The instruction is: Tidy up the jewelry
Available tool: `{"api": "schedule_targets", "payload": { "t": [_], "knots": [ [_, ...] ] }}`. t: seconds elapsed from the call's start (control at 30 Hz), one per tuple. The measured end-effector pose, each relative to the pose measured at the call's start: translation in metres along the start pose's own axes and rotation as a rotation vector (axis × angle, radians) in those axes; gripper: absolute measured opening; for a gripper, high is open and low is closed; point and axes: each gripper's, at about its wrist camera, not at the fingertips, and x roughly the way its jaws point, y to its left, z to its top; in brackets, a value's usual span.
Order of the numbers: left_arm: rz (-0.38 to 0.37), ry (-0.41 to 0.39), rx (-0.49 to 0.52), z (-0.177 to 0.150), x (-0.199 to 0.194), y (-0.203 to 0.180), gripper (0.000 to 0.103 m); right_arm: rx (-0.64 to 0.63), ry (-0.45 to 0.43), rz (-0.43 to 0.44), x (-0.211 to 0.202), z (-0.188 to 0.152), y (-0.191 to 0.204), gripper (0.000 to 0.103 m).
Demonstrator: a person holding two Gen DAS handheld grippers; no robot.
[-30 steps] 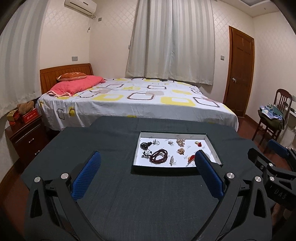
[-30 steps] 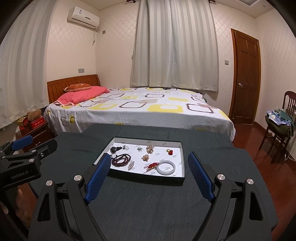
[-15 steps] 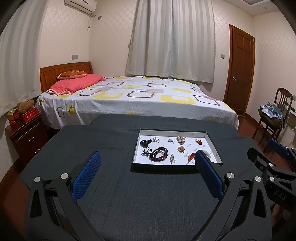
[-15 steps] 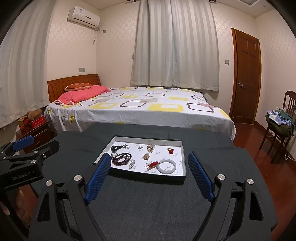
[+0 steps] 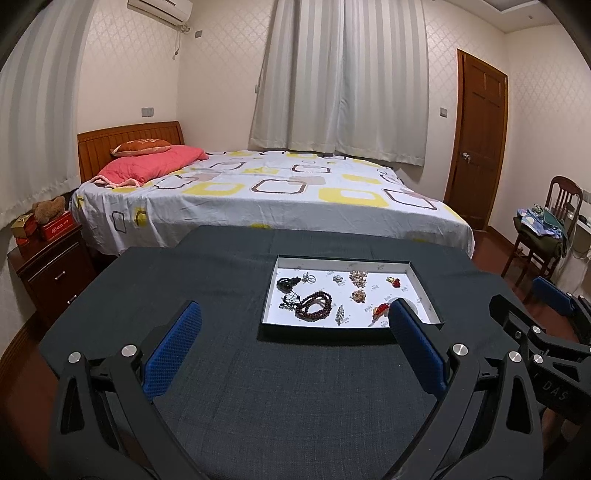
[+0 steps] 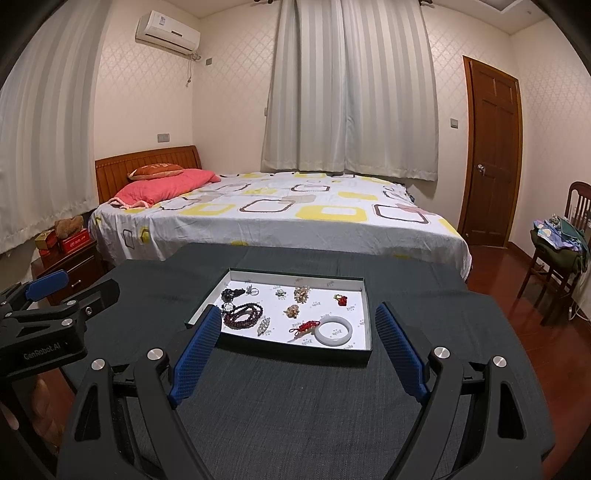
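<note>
Your grippers, left (image 5: 295, 334) and right (image 6: 297, 332), gape wide, empty. The tray (image 6: 236, 341) lies ahead, squarer to your right gripper.

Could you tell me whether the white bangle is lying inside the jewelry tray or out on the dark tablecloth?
Inside. The white bangle lies flat on the white floor of the tray, near its front right corner, beside a red knotted ornament.

Home bedroom. Double bed (image 6: 280, 218) w/ patterned sheet, pink pillow (image 6: 166, 186), wood headboard (image 6: 147, 166). Nightstand (image 5: 51, 266) beside bed w/ boxes & a teddy (image 5: 48, 208). Long curtains (image 6: 351, 85) over window, wall AC (image 6: 168, 31), wood door (image 6: 489, 155), parquet floor. Chair (image 6: 561, 243) piled w/ clothes at right. Dark cloth-covered table (image 6: 295, 406) set up at foot of bed.
</note>
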Motion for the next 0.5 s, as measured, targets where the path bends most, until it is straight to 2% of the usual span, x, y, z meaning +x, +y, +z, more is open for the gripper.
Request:
{"api": "schedule_targets", "payload": {
  "t": [0.5],
  "knots": [
    [0.002, 0.001, -0.016, 0.0008, 0.0014, 0.0014, 0.099, -0.001, 0.001, 0.000, -0.0013, -0.0002, 0.0012, 0.082]
  ]
}}
